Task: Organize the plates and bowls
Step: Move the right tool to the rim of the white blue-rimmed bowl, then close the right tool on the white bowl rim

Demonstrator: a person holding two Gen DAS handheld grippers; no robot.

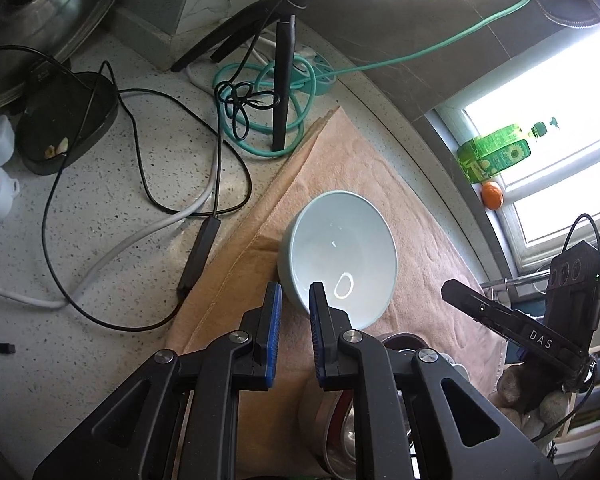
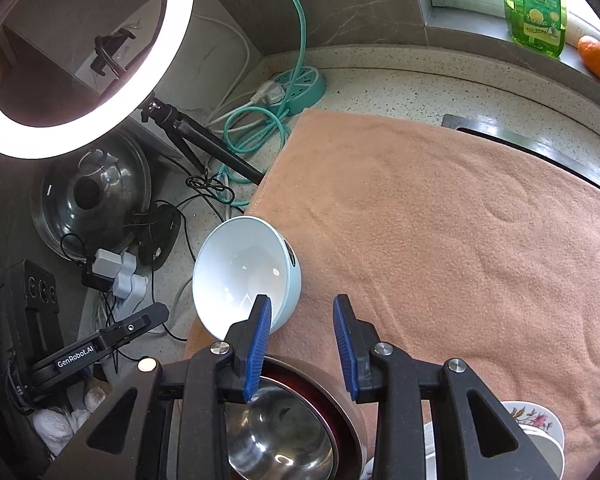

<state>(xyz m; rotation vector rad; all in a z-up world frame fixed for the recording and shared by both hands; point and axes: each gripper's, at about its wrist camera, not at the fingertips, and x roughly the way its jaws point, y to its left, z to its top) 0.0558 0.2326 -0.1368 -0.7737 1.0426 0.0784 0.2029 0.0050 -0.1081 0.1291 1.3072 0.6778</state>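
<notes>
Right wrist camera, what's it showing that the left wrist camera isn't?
Only the right wrist view shows the floral dish at the lower right, the metal-lined bowl in full, and the whole ring light. Only the left wrist view shows the loose black cable plug on the counter. Both show the light blue bowl on the peach towel, the green bottle and the orange fruit.

Pale blue bowl (image 1: 337,258) glossy glazed ceramic. Towel (image 2: 440,220) under it soft peach terry, nubby. Steel bowl (image 2: 278,436) by my right jaws shiny, mirror-smooth. Counter (image 1: 112,240) speckled stone, smooth.
</notes>
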